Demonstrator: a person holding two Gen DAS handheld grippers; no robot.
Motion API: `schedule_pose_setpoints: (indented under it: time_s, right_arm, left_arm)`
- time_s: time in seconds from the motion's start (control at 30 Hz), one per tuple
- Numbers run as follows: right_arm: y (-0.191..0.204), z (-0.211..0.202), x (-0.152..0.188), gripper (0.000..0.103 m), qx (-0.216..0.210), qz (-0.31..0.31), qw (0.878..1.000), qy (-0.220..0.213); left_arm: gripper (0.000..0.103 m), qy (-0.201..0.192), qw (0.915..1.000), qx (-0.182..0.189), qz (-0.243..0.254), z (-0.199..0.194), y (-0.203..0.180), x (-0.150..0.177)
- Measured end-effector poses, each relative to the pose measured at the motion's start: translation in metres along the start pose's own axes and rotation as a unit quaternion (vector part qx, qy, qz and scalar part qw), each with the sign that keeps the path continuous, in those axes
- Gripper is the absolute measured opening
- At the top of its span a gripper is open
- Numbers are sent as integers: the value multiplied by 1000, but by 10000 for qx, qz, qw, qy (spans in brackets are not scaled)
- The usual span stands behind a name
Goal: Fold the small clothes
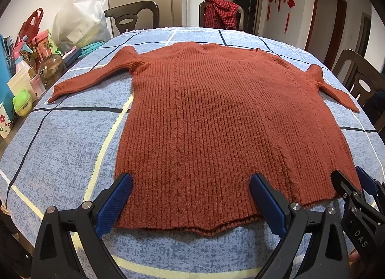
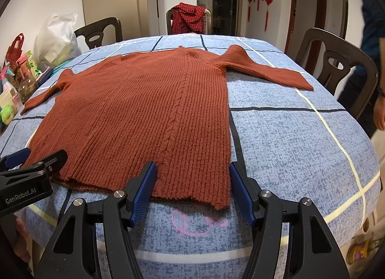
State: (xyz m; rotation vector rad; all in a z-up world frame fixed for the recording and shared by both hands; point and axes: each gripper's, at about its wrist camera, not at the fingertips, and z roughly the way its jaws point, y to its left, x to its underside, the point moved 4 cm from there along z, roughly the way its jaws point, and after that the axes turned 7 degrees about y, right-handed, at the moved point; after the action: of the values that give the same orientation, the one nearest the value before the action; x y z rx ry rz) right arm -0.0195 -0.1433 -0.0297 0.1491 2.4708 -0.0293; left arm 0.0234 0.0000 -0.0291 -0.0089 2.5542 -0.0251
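Here the rust-red knit sweater (image 1: 216, 115) lies flat, sleeves spread, across the blue checked tablecloth (image 1: 60, 153); left gripper (image 1: 191, 182) and right gripper (image 2: 191, 170) hover wide apart at its near hem, one at each corner

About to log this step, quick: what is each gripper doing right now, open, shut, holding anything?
Left gripper: open, fingers straddling the sweater hem, holding nothing.
Right gripper: open at the hem's right corner, holding nothing.
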Motion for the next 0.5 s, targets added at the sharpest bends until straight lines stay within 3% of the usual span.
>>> schedule_pose_setpoints:
  time_s: [0.5]
  right_arm:
    - [0,0,-1,62,-6,-28,10000,52]
  left_arm:
    - [99,64,9997,242,43,-1,5,0]
